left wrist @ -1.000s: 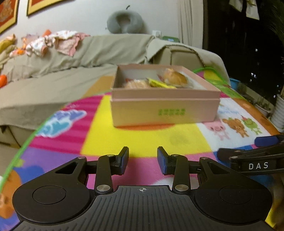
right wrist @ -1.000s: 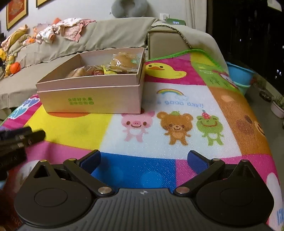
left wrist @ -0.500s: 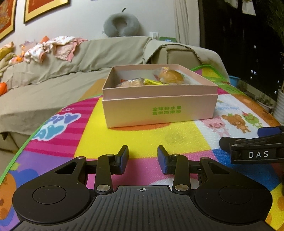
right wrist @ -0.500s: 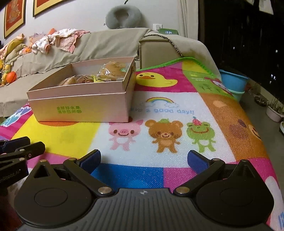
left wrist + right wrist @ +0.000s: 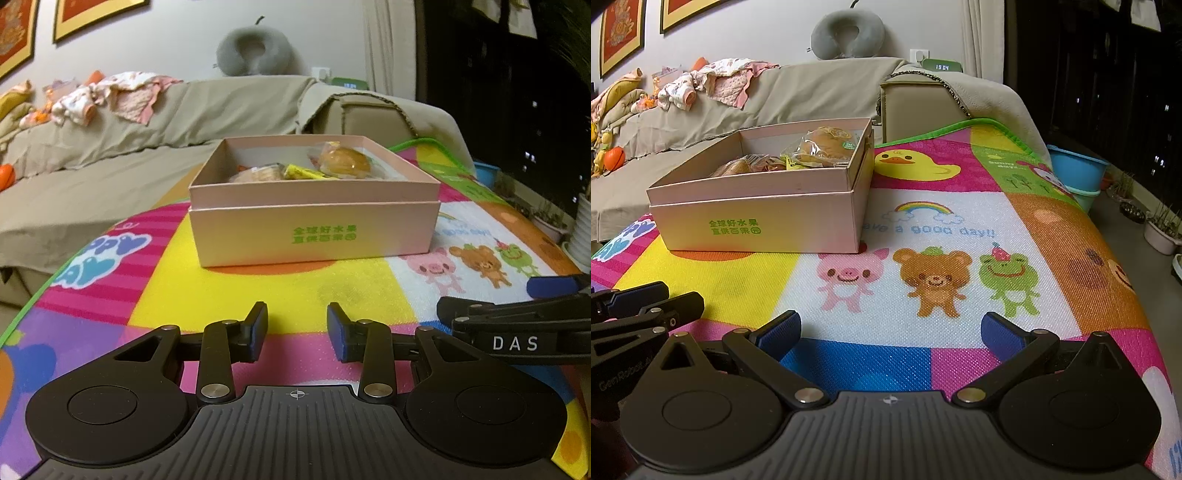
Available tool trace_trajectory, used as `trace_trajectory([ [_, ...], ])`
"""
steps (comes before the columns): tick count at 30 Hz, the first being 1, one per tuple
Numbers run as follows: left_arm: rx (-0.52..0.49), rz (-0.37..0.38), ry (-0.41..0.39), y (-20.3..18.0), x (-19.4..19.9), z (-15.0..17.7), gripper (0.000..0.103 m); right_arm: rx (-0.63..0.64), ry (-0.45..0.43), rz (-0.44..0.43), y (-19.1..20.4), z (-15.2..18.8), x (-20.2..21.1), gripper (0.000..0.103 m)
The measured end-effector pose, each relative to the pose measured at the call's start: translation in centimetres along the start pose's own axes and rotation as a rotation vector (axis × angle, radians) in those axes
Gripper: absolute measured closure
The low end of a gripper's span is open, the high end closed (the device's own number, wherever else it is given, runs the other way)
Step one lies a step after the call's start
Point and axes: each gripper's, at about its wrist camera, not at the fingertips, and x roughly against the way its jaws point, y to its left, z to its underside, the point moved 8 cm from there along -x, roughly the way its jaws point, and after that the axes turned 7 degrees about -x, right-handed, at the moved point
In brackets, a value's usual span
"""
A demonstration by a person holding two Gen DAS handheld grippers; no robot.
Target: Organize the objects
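A pink cardboard box (image 5: 314, 236) with green print sits on a colourful play mat (image 5: 229, 291); it also shows in the right wrist view (image 5: 757, 225). Inside lie wrapped buns (image 5: 343, 164) (image 5: 827, 144) and a yellow packet (image 5: 303, 172). My left gripper (image 5: 297, 332) is open and empty, low over the mat in front of the box. My right gripper (image 5: 890, 332) is wide open and empty, to the right of the left one, which shows at the left edge (image 5: 646, 306). The right gripper's side shows in the left wrist view (image 5: 517, 325).
A covered sofa (image 5: 110, 147) with clothes (image 5: 713, 83) and a grey neck pillow (image 5: 847, 33) stands behind the mat. Blue basins (image 5: 1075, 173) and plant pots (image 5: 1161, 229) stand on the floor to the right. The mat's green edge (image 5: 22, 317) runs at the left.
Both views have shifted slightly: the box now sits a little farther right and lower in each. Both grippers keep the same opening and stay empty.
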Motion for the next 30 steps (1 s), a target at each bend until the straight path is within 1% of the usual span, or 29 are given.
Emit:
trace_trajectory([
  [5, -0.023, -0.019, -0.01, -0.28, 0.14, 0.05, 0.064, 0.0, 0.0, 0.0, -0.01, -0.01, -0.01, 0.0],
  [17, 0.007, 0.001, -0.013, 0.06, 0.1, 0.13, 0.064, 0.0, 0.0, 0.0, 0.0, -0.02, -0.01, 0.0],
  [30, 0.014, 0.005, -0.014, 0.26, 0.05, 0.13, 0.064, 0.0, 0.0, 0.0, 0.01, -0.03, -0.03, 0.0],
])
